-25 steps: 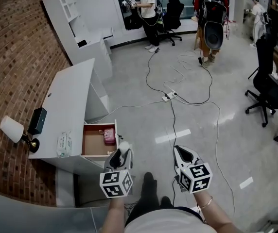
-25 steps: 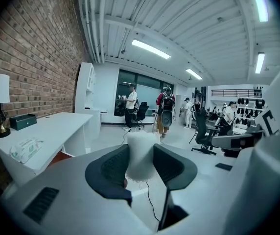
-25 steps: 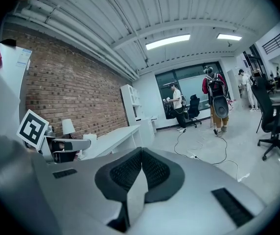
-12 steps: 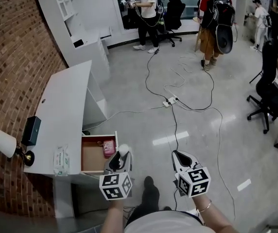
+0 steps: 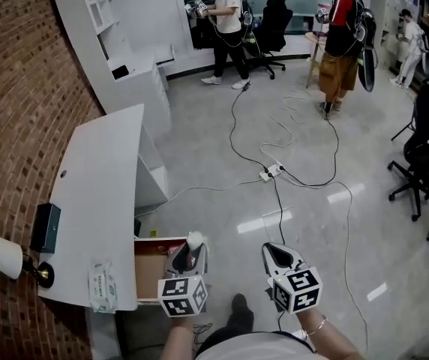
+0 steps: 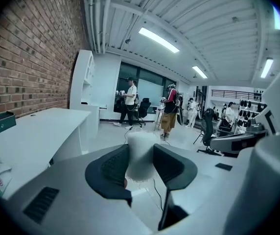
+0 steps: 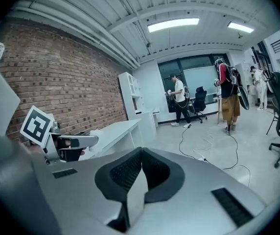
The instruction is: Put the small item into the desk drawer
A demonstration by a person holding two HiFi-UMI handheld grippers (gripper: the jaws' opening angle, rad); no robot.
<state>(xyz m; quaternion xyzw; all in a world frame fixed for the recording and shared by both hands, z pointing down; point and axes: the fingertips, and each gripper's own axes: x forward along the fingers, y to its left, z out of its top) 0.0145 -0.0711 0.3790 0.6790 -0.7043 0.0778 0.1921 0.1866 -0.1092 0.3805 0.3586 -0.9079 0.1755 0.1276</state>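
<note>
The left tongs clamped the small white item, its long axis toward 12 o'clock, top poking above the pads. The right tongs were closed, empty. The open drawer lay at the item's 9 o'clock under the white worktop; glossy floor and brick wall lay beyond.

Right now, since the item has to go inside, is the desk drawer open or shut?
Open: the drawer juts out from the white desk, its brown bottom showing in the head view.
</note>
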